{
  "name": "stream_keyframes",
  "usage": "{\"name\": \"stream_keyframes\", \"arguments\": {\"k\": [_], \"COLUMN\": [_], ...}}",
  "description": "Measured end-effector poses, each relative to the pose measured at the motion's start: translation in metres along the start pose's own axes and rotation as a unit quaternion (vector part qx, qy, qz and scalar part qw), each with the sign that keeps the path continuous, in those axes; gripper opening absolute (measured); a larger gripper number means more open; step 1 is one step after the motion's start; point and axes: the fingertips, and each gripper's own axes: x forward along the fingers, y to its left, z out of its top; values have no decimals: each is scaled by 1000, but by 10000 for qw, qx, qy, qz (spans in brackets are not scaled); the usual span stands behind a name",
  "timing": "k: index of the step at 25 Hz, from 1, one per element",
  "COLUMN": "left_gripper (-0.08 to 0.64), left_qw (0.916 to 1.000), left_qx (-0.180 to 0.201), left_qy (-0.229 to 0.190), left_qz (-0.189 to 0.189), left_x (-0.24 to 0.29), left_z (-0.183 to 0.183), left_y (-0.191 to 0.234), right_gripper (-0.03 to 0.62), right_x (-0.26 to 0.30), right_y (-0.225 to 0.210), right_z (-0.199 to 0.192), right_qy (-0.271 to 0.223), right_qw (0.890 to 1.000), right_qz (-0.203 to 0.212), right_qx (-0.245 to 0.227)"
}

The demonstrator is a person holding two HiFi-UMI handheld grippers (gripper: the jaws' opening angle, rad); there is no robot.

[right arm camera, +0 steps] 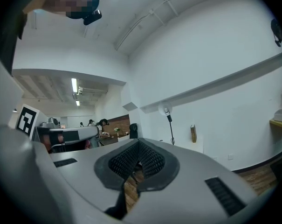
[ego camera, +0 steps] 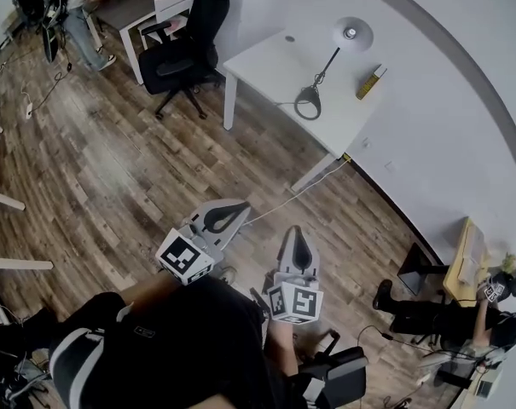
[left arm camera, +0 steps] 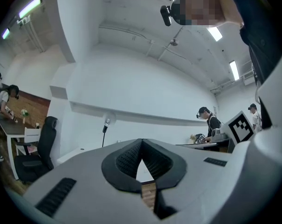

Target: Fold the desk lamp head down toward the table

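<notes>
My left claw [ego camera: 240, 205] and right claw [ego camera: 298, 233] are both clenched on nothing. The lamp [ego camera: 327, 65] stands on the counter [ego camera: 262, 62] at 1 o'clock, well away. Risk: if I push the head [ego camera: 351, 33] with shut claws, the base [ego camera: 308, 103] slides or tips.

White table [ego camera: 266, 62] on wood floor [ego camera: 113, 169] carries lamp [ego camera: 310, 100], standing upright, with yellow box [ego camera: 371, 82] near it

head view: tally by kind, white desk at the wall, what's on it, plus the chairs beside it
White desk: 1
Desk lamp: 1
Yellowish box: 1
Black office chair: 1
White chair: 1
Total: 5
</notes>
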Motion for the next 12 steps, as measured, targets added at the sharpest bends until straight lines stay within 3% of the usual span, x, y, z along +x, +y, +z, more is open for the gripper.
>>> {"name": "stream_keyframes", "arguments": {"k": [6,12], "left_gripper": [23,23], "left_qw": [9998,9998], "left_qx": [98,-37], "left_qy": [51,105], "left_qz": [192,180], "left_x": [3,25], "left_z": [-4,-14], "left_y": [2,23], "right_gripper": [14,14], "right_x": [6,30], "right_y": [-8,-17], "right_z": [-7,-9], "right_qy": [35,70], "right_qw": [9999,9999], "right_qz": [140,130], "right_qx": [49,21]}}
